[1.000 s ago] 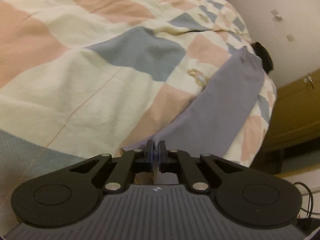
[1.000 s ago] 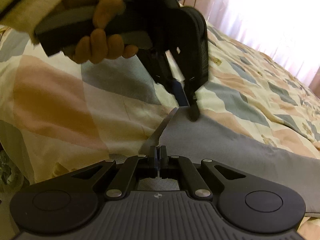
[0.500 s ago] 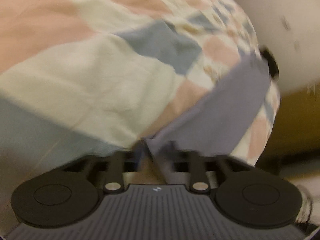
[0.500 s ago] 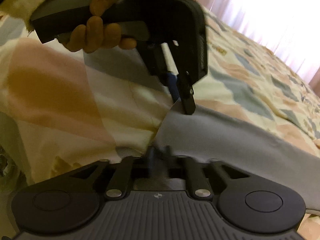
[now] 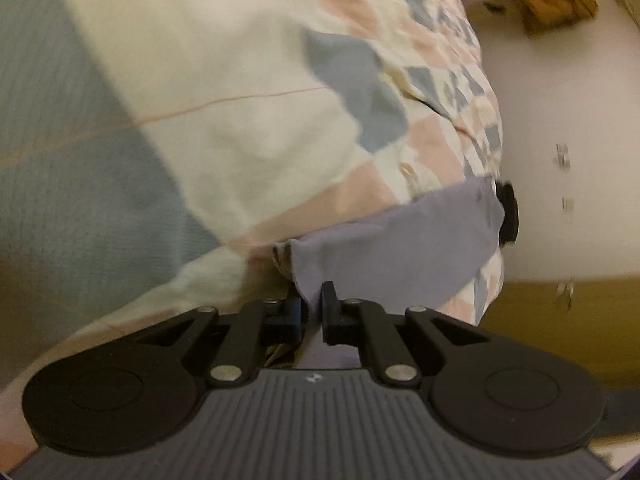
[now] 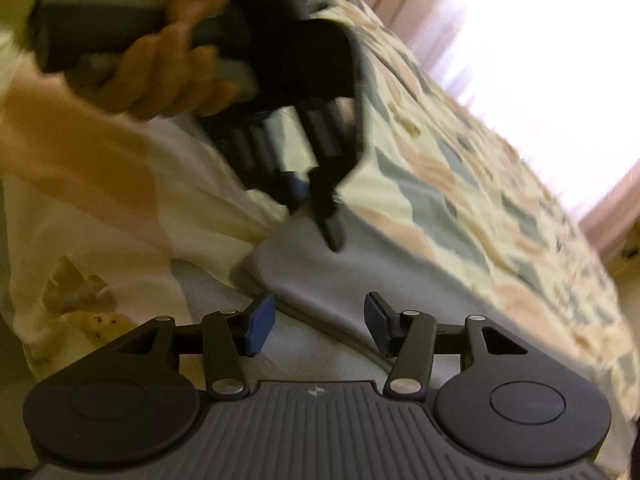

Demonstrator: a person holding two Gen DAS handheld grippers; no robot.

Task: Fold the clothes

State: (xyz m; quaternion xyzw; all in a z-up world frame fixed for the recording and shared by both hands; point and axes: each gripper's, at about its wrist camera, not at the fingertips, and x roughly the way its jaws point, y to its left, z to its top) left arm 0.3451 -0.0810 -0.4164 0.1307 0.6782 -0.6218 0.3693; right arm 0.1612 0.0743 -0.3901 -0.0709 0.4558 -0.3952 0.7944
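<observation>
Patchwork squares of cream, pink and blue cover the big quilt (image 5: 248, 92) on the bed, and it fills most of both views. Bright light comes through pale curtains (image 6: 532, 40) past the far side of the quilt. On the other side of the quilt, the left wrist view shows a white wall (image 5: 560, 160) with a yellow-brown cabinet (image 5: 560, 320) under it.

On top of the quilt, at its near edge, lies the grey cloth (image 6: 344, 276). It is long and flat and it runs along the quilt's edge. Its near end looks folded into layers, with a thick edge showing.

A hand (image 6: 168, 76) holds the handle of the left gripper (image 5: 315, 304) above the quilt. That gripper points down at the corner of the grey cloth. Its two black fingers (image 5: 330, 300) are pressed together on the cloth's edge, so it is pinching the cloth. The picture there is blurry.

The right gripper (image 6: 318, 320) sits low over the near end of the grey cloth. Its jaws are opening. The blue pad (image 6: 260, 322) and the dark pad stand apart, with cloth lying under the gap and neither pad squeezing it.
</observation>
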